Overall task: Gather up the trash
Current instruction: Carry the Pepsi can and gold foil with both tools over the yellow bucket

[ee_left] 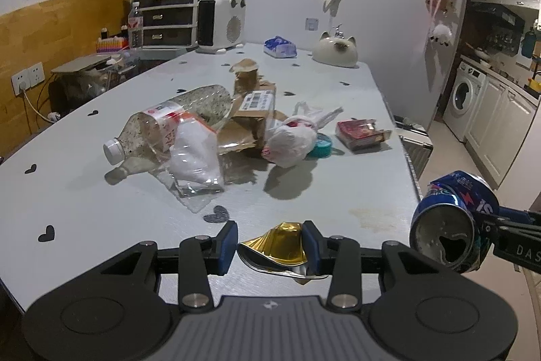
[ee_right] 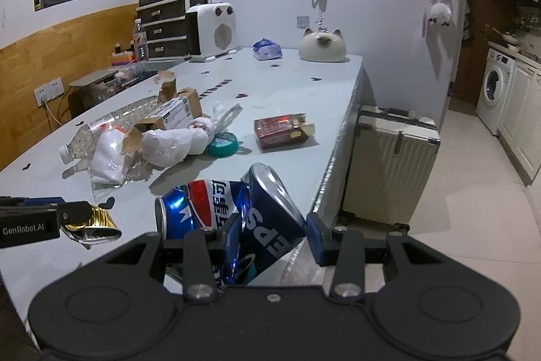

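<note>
My left gripper (ee_left: 269, 246) is shut on a flattened gold can (ee_left: 277, 247) above the table's near edge; the can also shows in the right wrist view (ee_right: 94, 224). My right gripper (ee_right: 272, 235) is shut on a crushed blue Pepsi can (ee_right: 257, 215), held just off the table's right corner; it shows in the left wrist view (ee_left: 453, 219). More trash lies mid-table: a clear plastic bottle (ee_left: 169, 120), a white-filled plastic bag (ee_left: 194, 154), torn cardboard boxes (ee_left: 252, 110), a knotted white bag (ee_left: 292, 139), a teal lid (ee_left: 321, 149) and a red packet (ee_left: 361, 131).
The pale table (ee_left: 101, 192) carries a white heater (ee_left: 221, 22), a blue tissue pack (ee_left: 280, 47) and a cat-shaped ceramic (ee_left: 334, 49) at the far end. A cream suitcase (ee_right: 389, 168) stands on the floor by the table's right side. A washing machine (ee_right: 495, 92) is at far right.
</note>
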